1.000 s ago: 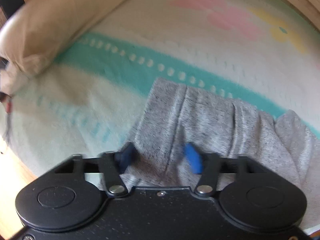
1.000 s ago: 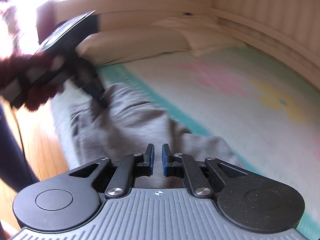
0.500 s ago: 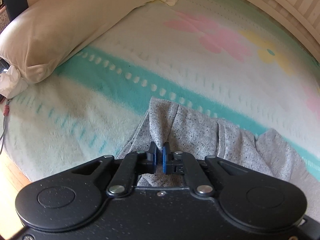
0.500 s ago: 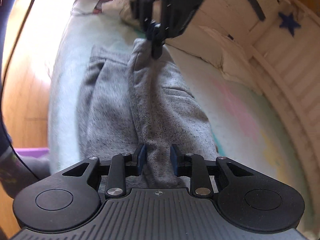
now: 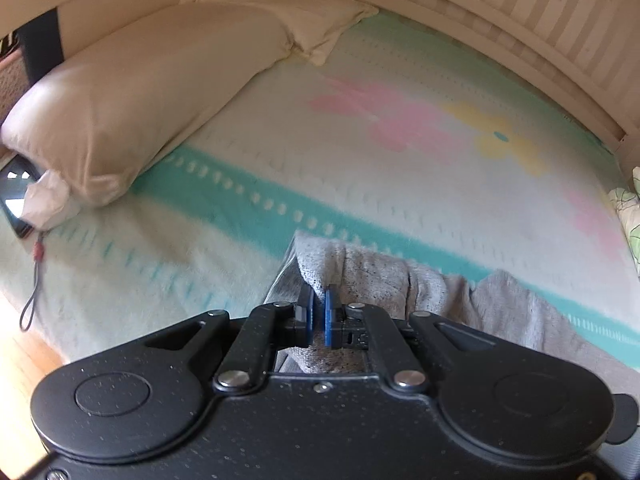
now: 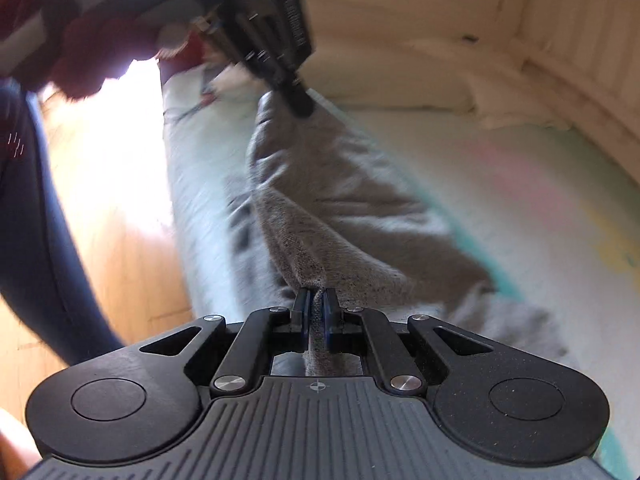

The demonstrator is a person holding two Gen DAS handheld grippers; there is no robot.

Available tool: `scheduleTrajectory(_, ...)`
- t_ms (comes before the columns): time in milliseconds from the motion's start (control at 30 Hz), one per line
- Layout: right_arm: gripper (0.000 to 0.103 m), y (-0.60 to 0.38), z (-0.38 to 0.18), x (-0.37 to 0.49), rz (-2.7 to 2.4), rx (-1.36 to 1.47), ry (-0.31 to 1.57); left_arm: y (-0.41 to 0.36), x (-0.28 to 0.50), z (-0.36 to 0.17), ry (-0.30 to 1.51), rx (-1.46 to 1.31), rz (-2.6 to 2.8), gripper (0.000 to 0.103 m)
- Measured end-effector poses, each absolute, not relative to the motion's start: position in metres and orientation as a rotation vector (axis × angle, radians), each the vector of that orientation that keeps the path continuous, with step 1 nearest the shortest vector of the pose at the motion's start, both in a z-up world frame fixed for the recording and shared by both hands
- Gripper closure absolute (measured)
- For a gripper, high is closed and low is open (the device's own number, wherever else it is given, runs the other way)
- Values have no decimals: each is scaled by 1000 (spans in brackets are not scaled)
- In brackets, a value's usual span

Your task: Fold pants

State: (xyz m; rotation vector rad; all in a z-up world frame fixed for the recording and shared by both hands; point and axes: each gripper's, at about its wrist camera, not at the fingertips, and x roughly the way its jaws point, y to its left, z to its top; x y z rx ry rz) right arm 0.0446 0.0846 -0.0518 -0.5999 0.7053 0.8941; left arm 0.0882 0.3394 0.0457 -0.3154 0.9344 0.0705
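Now we note both grippers clamped on the grey pants (image 5: 384,280), which lie along the near edge of the bed's blanket (image 5: 400,184). In the left wrist view the left gripper (image 5: 318,312) sits at 6 o'clock, its blue pads (image 5: 307,314) pressed together on a raised fold of the cloth; the fold peaks just above the fingertips at about 12 o'clock from them, and the rest of the garment trails off toward 3 to 4 o'clock over the teal stripe of the blanket. A cream pillow (image 5: 132,108) lies at 10 o'clock, a second, flatter pillow (image 5: 288,12) at 12 o'clock, and a slatted bed rail (image 5: 520,12) curves along 1 to 2 o'clock. At 9 o'clock a dark cord with a red bead (image 5: 34,276) hangs over the mattress edge. In the right wrist view the right gripper (image 6: 316,316) has just been closing, and its pads now pinch a ridge of the same grey cloth between them. From there the pants stretch up toward 11 o'clock as a taut, lifted band, ending at the left gripper's black fingers seen from outside, which hold the far end off the blanket. A hand in a dark red sleeve (image 6: 80,32) carries that tool at 10 to 11 o'clock. Wooden floor (image 6: 120,216) shows at 9 o'clock, beside a dark blue trouser leg (image 6: 36,184). The picture is motion-blurred, so finer creases we cannot read.
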Motion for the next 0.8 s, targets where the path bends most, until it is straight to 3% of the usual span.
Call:
scheduleTrajectory(233, 96, 97, -74, 41, 896, -648, 768, 330, 94, 18, 1063, -160, 131, 96)
scheduleTrajectory(467, 88, 86, -48, 53, 917, -574, 738, 318, 105, -24, 1208, 72, 253, 92)
scheduleTrajectory(733, 87, 37, -23, 99, 705, -360, 794, 323, 103, 33, 918, -42, 274, 85)
scheduleTrajectory(800, 87, 25, -31, 112, 641, -342, 868, 316, 118, 32, 931, -30, 236, 78)
